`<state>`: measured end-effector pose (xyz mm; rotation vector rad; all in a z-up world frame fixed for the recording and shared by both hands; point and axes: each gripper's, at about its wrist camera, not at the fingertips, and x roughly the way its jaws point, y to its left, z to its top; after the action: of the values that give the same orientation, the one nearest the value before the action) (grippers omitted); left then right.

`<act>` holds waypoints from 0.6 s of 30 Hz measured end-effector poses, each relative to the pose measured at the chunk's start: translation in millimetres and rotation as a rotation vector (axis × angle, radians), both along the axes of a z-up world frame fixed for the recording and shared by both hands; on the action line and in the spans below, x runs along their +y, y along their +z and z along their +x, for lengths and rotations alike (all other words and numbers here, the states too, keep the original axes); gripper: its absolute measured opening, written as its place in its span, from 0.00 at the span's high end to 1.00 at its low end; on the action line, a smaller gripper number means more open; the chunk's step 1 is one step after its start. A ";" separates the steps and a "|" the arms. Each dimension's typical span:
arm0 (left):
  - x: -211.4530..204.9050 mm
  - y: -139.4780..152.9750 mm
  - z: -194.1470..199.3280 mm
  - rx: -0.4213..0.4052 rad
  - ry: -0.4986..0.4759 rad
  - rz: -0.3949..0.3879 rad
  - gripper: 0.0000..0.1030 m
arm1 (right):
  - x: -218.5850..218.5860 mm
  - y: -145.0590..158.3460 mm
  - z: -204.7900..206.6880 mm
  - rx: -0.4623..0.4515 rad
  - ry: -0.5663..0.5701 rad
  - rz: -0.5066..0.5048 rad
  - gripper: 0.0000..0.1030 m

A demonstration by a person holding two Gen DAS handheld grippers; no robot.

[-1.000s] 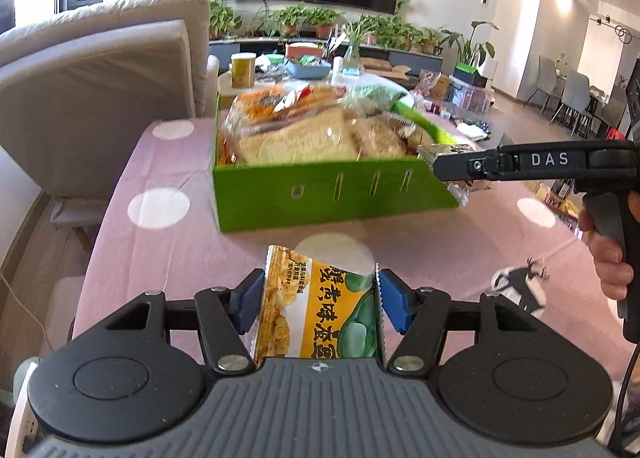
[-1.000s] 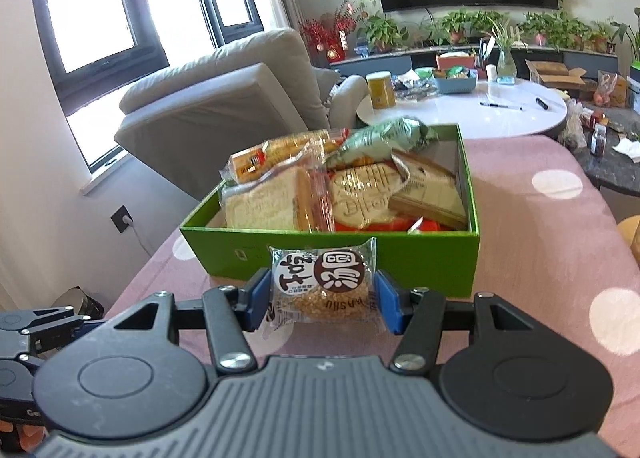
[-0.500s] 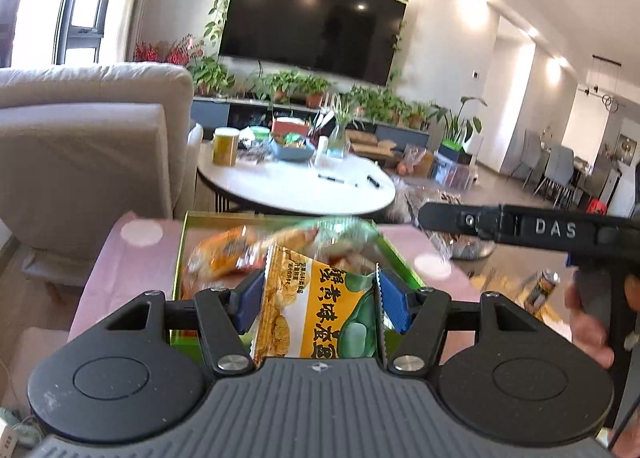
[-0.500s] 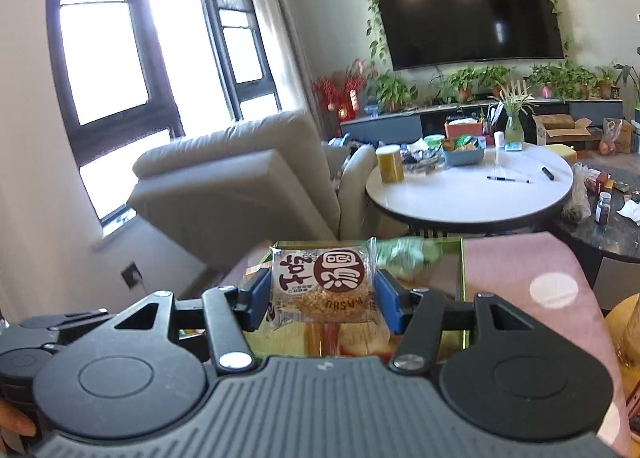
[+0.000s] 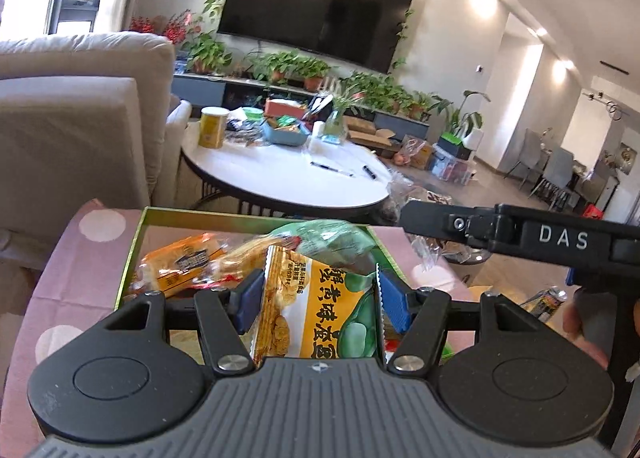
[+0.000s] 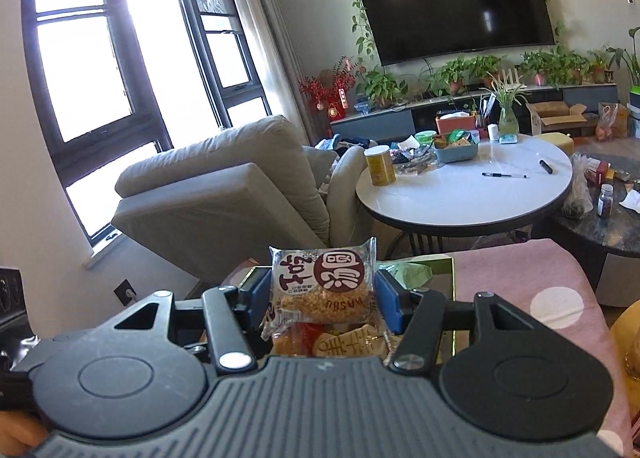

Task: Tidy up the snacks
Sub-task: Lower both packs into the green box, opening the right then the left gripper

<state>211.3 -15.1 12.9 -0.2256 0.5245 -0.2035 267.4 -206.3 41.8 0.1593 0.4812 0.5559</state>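
Two packets are carried at once, one in each pair of tongs, presumably so that both can be dropped into the box (image 5: 132, 258) in a single pass. The left tongs (image 5: 316, 298) are clenched on a yellow packet (image 5: 316, 314) printed with green beans and chips, held upright by its side edges just above the box. The right tongs (image 6: 320, 298) are clenched on a clear packet (image 6: 322, 290) (a round, crumbly cake under a brown disc label), likewise gripped at its sides and raised over the box. The box, green-walled and set on the pink dotted table (image 5: 60, 270), is already crowded with wrapped snacks, so free space for two more looks scarce.
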 end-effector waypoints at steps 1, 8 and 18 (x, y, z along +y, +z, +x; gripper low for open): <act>1.9 -2.0 1.0 0.004 0.007 0.003 0.44 | 1.1 -3.1 3.4 0.009 0.003 0.001 0.14; 13.7 -7.0 3.4 0.021 0.034 0.013 0.44 | 15.0 -24.4 24.1 0.078 0.017 0.001 0.14; 6.0 -9.3 3.7 0.028 0.021 0.021 0.44 | 12.0 -33.1 28.1 0.099 -0.014 0.018 0.13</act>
<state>215.0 -9.1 3.6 -0.2133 0.5515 -0.1743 295.6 -194.3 8.7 0.2075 0.5711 0.5402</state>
